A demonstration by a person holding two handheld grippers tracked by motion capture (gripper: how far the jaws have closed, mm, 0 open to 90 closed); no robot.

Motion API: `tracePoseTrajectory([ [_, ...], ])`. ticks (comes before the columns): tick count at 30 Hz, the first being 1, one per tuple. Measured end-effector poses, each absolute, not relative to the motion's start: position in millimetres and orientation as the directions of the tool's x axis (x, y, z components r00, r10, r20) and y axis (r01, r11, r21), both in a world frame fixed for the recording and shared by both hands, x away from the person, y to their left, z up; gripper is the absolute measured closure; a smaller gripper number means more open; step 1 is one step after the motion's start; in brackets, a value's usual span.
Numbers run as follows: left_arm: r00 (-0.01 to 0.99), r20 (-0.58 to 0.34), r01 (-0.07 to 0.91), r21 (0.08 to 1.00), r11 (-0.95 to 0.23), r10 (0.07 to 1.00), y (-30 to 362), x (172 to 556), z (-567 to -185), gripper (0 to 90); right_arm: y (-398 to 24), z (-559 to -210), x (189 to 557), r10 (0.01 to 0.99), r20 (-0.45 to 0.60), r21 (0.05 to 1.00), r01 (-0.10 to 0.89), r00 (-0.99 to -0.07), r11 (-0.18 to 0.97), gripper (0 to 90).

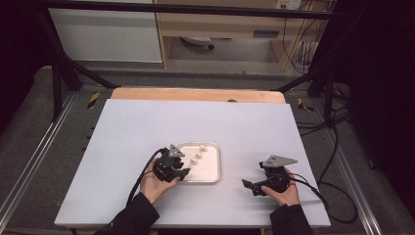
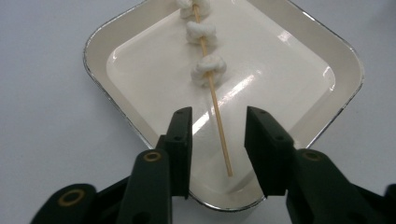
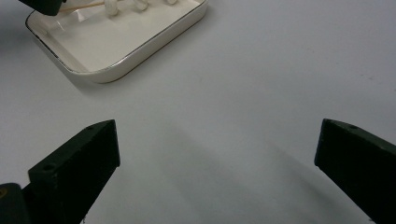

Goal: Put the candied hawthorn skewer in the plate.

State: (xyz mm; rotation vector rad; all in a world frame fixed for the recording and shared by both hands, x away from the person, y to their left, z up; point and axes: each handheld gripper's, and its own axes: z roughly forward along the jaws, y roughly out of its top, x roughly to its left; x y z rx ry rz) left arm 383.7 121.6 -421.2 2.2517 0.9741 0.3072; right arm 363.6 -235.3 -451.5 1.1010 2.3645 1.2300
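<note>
We see a thin wooden stick with 3 white lumps pushed onto it, lying in a shallow white tray on the pale table. In the high view the tray sits near the middle of the table, closer to us than to the far edge.

Our left claw is right at the near rim of the tray. Its jaws stand apart, 1 on each side of the bare end of the stick, and they do not touch it. So this claw is open and holds nothing. Our right claw rests well away on the bare table, with its jaws spread wide and nothing between them.

The stick lies flat. In the left gripper view its long line runs from the bare tip near our claw up and away across the tray. The 3 lumps sit along the far half, and the last 1 is partly cut off at the top edge.

We think the stick is very light, stiff and easy to snap. The lumps look soft and squashy, and might slide along the wood. The best place to hold it is the bare wood near us, with a gentle squeeze, not the lumps.
</note>
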Motion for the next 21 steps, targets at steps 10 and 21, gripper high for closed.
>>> tracePoseTrajectory([
  [10, 0.747, -0.025, 0.508, 0.666, -0.546, 0.664, 136.8, 379.8, -410.5, 31.4, -236.1, -450.7, 363.6, 0.723, 0.113, 0.787, 0.506, -0.681, 0.353, 0.6],
  [21, 0.739, -0.024, 0.495, 0.697, -0.519, 0.674, 178.2, 372.4, -408.1, 14.4, -236.5, -449.5, 362.5, 0.724, 0.12, 0.788, 0.509, -0.68, 0.347, 0.6],
])
